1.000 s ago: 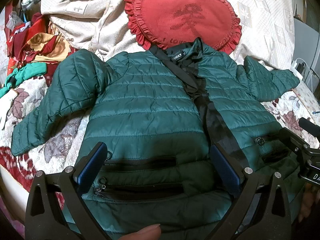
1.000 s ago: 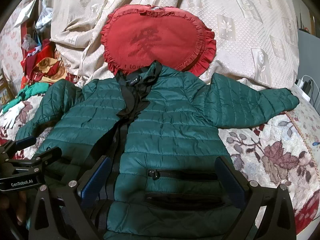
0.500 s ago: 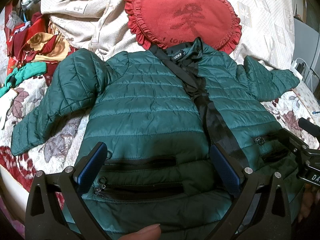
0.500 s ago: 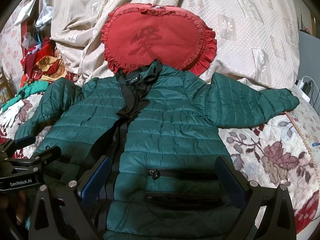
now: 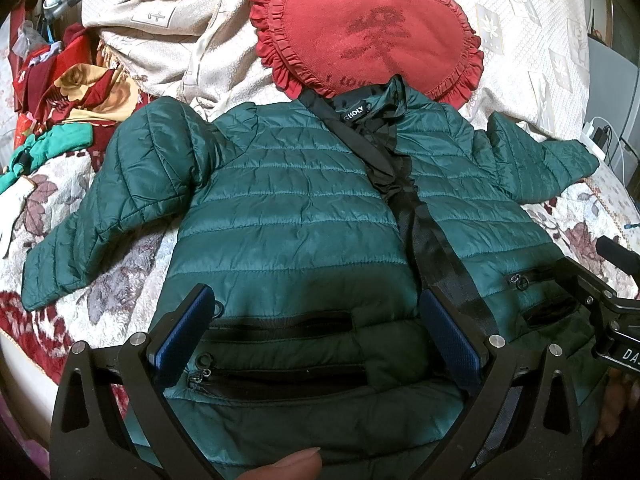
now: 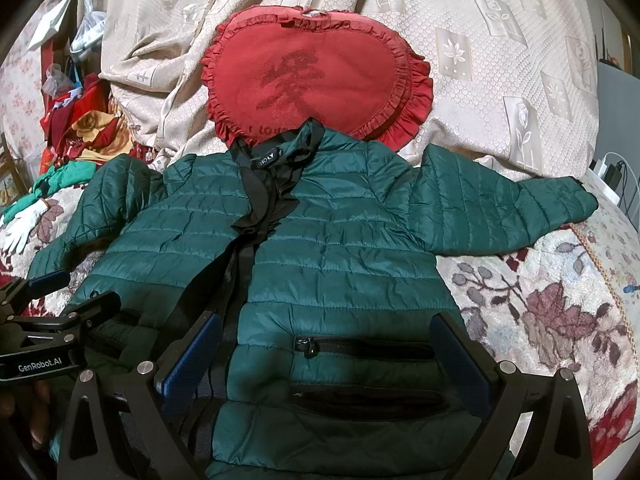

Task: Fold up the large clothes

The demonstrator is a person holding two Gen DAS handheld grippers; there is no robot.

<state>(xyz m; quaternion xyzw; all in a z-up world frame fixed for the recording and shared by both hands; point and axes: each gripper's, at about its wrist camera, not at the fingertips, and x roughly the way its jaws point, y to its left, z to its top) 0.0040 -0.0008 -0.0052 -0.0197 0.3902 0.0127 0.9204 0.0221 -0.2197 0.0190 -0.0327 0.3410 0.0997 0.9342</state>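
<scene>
A dark green quilted jacket (image 5: pixel 288 216) lies front up on the bed, both sleeves spread out, black zipper band down the middle. It also shows in the right wrist view (image 6: pixel 340 256). My left gripper (image 5: pixel 316 332) is open, hovering over the jacket's lower left half above the pocket zips. My right gripper (image 6: pixel 328 356) is open over the lower right half, above its pocket zip (image 6: pixel 308 346). Each gripper shows at the edge of the other's view.
A red heart-shaped ruffled cushion (image 5: pixel 372 28) lies just beyond the collar. A beige bedspread (image 6: pixel 500 60) is bunched behind. Colourful clothes (image 5: pixel 72 92) are piled at the far left. A floral blanket (image 6: pixel 540 300) covers the bed; cables and a charger (image 6: pixel 608 168) sit far right.
</scene>
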